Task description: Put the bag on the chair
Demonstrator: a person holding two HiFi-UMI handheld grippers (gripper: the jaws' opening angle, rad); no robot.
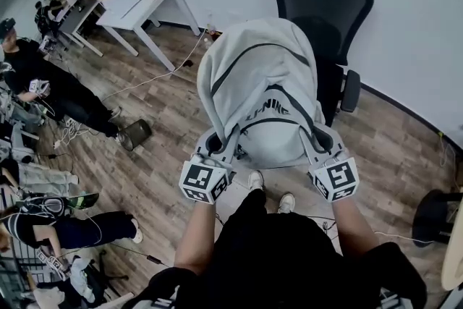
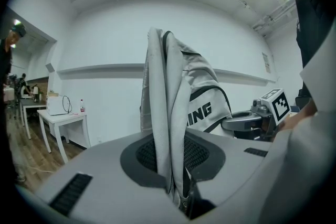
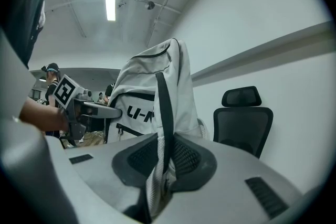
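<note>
Where you meant the load to end up, chair (image 1: 322, 0): it stood against the white wall (image 1: 419, 32) with its black mesh back facing you. The bag (image 1: 264, 83) hid its seat in the head view. Nothing showed resting on it, so I judged the placing not yet done.

bag (image 3: 149, 92): the grey backpack hung upright in the air between you and the chair, with its lettering on the side toward you. In the right gripper view the chair (image 3: 244, 123) stood beside it and apart from it. You carried it from two points rather than one, which I judged kept it level and square, so that its base could meet the seat flat.

left gripper (image 1: 217, 145): its jaws were nearly together and clamped on the left strap (image 2: 157, 113). The fabric ran down between the dark pads (image 2: 144, 157), pinched there.

right gripper (image 1: 318, 142): it was likewise closed on the right strap (image 3: 165, 113), with the band caught deep between its jaws. You held both grippers side by side at about one height, which I judged shared the weight evenly.

straps: each rose straight and taut from its jaws to the top of the bag, so they bore its whole weight. That grip low on the bands probably left you room to lift the bag over the seat edge.
</note>
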